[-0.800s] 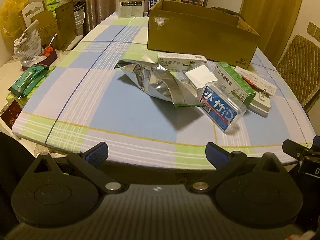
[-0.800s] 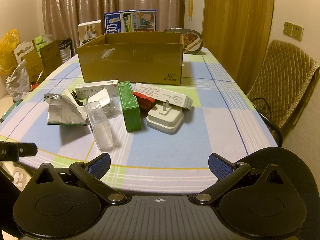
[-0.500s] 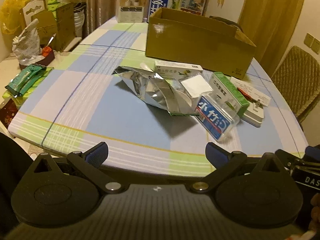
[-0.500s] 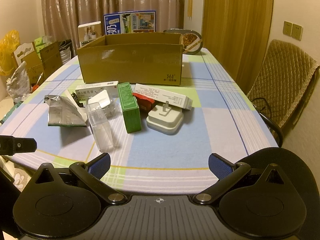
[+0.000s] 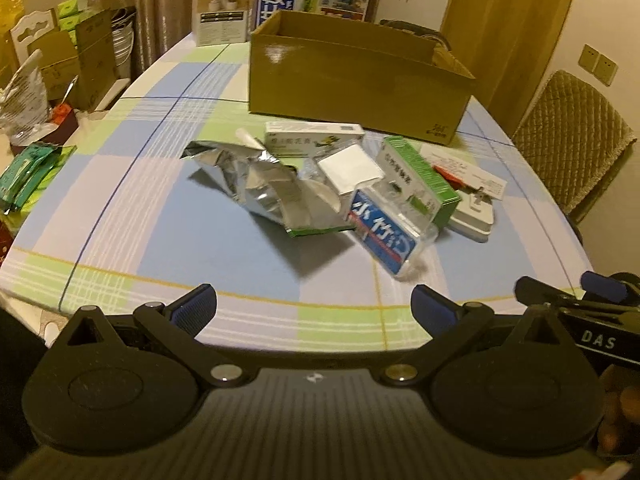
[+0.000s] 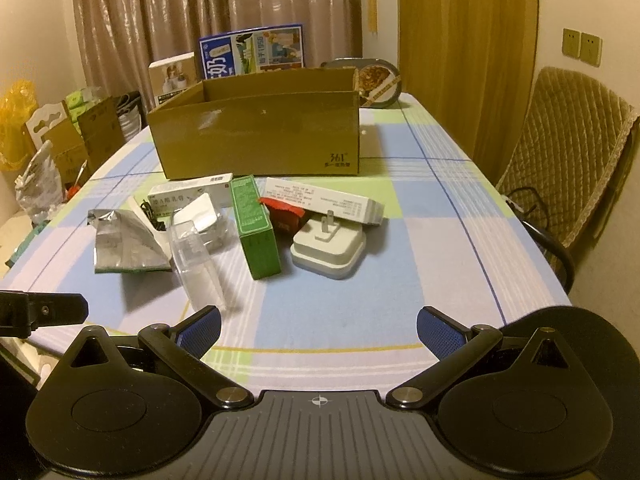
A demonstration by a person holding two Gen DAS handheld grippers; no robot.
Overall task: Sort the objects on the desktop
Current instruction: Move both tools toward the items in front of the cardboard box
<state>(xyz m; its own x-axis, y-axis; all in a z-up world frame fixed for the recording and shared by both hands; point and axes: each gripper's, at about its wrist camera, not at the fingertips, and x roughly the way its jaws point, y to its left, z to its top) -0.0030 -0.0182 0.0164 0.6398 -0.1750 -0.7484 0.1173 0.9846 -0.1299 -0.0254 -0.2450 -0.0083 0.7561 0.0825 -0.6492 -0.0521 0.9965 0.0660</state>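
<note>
Loose objects lie clustered mid-table in front of an open cardboard box: a crumpled silver foil bag, a clear plastic case with a blue label, a green carton, a white plug adapter, a white-green medicine box and a long white box. My left gripper and my right gripper both hover open over the table's near edge, short of the objects, with nothing between their fingers.
The checked tablecloth covers the table. Cartons and a blue poster box stand behind the cardboard box. A padded chair is at the right. Bags and boxes crowd the left side. My right gripper's finger shows in the left wrist view.
The left gripper has moved slightly forward and tilted up, so the objects sit lower in its view. The right gripper has hardly moved.
</note>
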